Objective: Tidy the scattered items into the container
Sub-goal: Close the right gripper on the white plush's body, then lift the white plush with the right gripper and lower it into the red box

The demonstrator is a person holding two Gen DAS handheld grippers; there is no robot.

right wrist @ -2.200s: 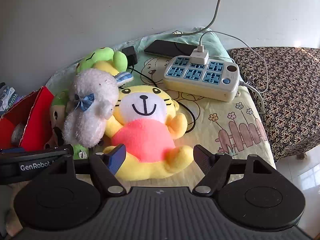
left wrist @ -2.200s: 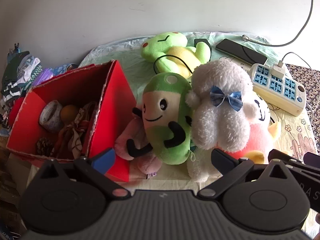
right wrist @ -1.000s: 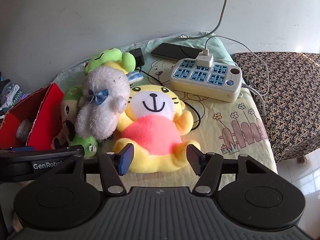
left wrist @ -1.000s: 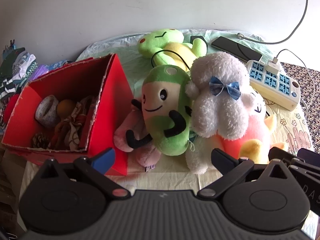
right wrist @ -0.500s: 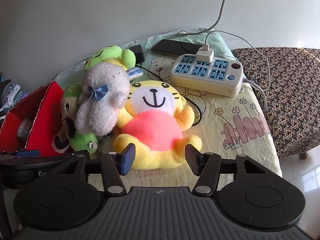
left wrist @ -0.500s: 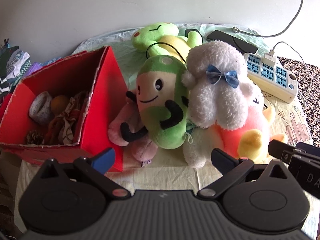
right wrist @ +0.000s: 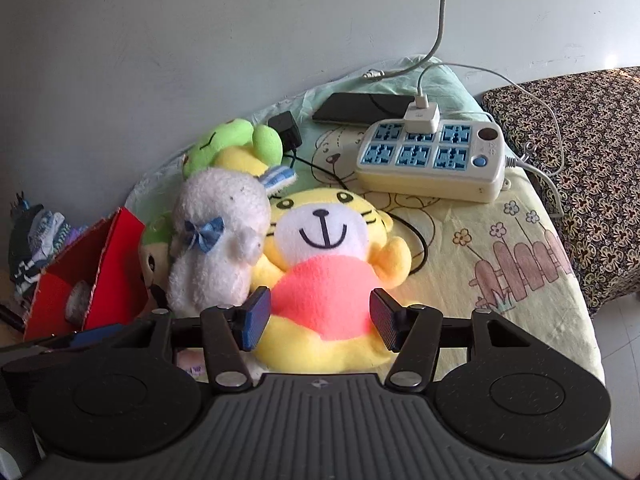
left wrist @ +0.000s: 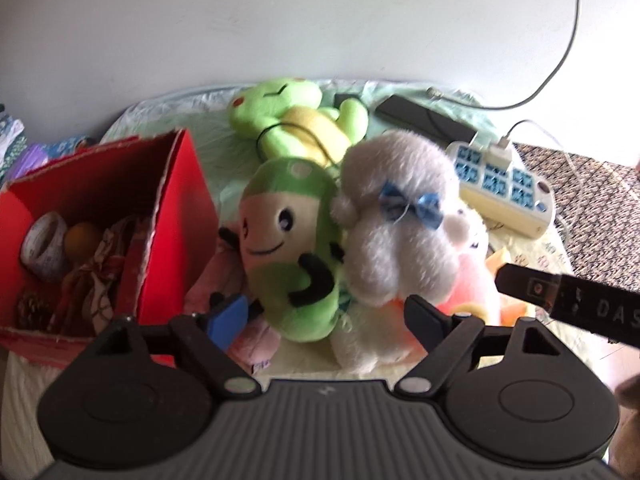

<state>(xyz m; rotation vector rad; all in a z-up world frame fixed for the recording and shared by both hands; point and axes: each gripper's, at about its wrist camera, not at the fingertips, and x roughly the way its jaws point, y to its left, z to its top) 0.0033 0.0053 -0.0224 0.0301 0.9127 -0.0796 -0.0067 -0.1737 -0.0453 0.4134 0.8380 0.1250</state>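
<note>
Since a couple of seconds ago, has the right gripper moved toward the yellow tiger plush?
Yes. The right gripper has advanced: its fingers now flank the yellow tiger plush, nearer the power strip behind.

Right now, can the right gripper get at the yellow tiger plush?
Probably yes. The right gripper has its jaws open on either side of the yellow tiger plush at its pink belly, with nothing in between; the white fluffy plush only leans against its side.

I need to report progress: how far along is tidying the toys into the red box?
Done: the red box already holds a tape roll and small bits. In hand: the right claw is open around the yellow tiger plush, not yet gripping; the left claw is open. Left: the white plush and both green plushes.
</note>
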